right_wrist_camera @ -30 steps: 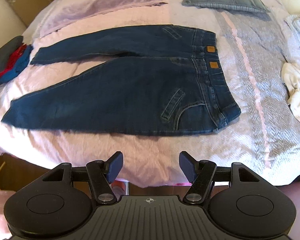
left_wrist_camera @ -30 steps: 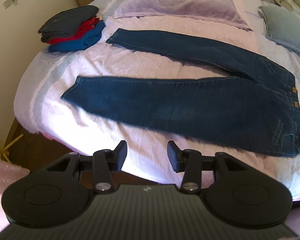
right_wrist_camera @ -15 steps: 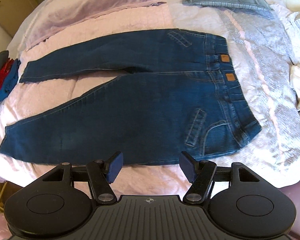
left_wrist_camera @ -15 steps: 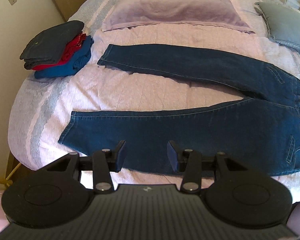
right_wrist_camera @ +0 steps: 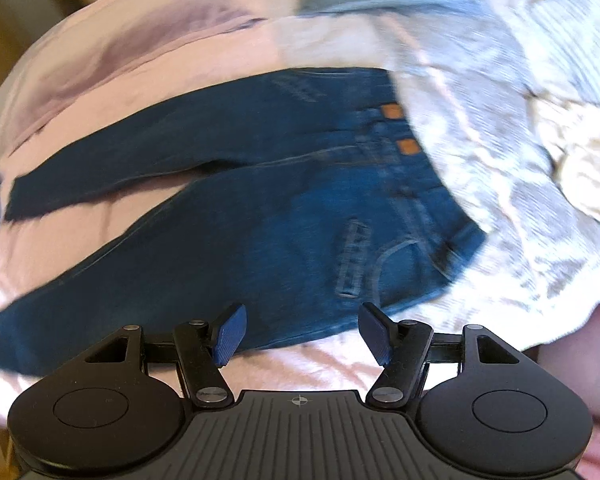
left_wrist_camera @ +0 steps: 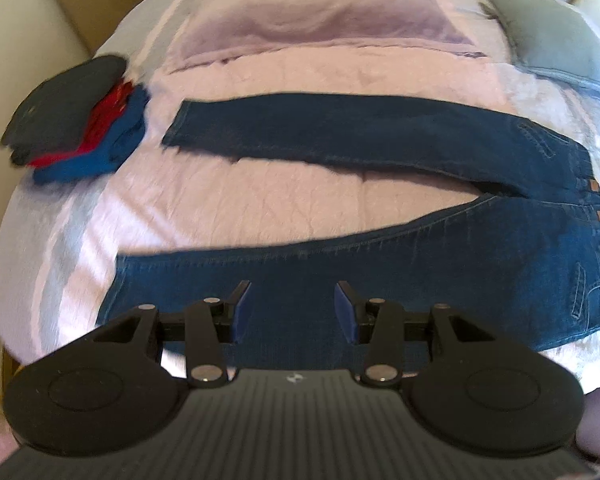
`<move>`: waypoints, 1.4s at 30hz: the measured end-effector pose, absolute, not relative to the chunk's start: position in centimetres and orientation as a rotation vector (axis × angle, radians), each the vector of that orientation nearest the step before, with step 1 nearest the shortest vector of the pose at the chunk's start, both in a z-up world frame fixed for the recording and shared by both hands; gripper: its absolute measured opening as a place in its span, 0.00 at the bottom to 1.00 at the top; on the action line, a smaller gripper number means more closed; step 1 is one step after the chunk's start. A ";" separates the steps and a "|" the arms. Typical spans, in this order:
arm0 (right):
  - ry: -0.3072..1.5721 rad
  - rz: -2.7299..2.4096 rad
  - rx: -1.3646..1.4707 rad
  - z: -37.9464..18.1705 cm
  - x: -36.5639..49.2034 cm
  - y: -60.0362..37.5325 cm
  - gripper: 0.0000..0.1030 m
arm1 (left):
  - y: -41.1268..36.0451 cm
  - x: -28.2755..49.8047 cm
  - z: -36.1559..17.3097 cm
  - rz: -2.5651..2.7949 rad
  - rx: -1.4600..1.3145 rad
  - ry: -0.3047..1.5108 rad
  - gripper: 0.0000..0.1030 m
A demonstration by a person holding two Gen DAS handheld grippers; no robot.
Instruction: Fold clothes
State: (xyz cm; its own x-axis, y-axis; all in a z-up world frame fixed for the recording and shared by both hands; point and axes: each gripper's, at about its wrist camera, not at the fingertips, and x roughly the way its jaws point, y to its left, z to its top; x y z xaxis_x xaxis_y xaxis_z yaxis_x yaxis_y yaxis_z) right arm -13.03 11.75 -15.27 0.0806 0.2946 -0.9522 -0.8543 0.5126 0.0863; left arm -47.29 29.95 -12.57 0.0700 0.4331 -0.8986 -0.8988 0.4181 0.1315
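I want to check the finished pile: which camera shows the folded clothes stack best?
The left wrist view: the whole folded stack lies there, dark, red and blue layers visible. The right wrist view catches only a sliver at its left edge.

I am bringing my left claw [left_wrist_camera: 292,307] in over the bed [left_wrist_camera: 236,196]: a second ago it was hanging off the near edge, and now its tips are sitting above the near leg of the jeans [left_wrist_camera: 380,272]. I am sliding my right claw [right_wrist_camera: 300,334] in too, up to the near hem by the waist.
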 end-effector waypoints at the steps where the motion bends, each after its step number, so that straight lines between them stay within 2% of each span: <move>1: 1.198 0.908 -0.575 -15.4 -12.6 11.6 0.64 | 30.5 -47.2 -12.8 1.060 -0.528 1.078 0.39; 14: 1.325 0.734 -0.592 -21.1 -12.9 10.4 0.64 | 34.9 -46.5 -17.9 0.945 -0.535 1.115 0.38; 29: 1.247 0.903 -0.734 -27.2 -10.9 19.7 0.64 | 40.0 -44.8 -25.1 0.937 -0.590 1.163 0.38; 42: 1.054 1.146 -0.690 -29.9 -1.4 30.7 0.64 | 50.2 -34.1 -30.3 0.754 -0.409 1.064 0.38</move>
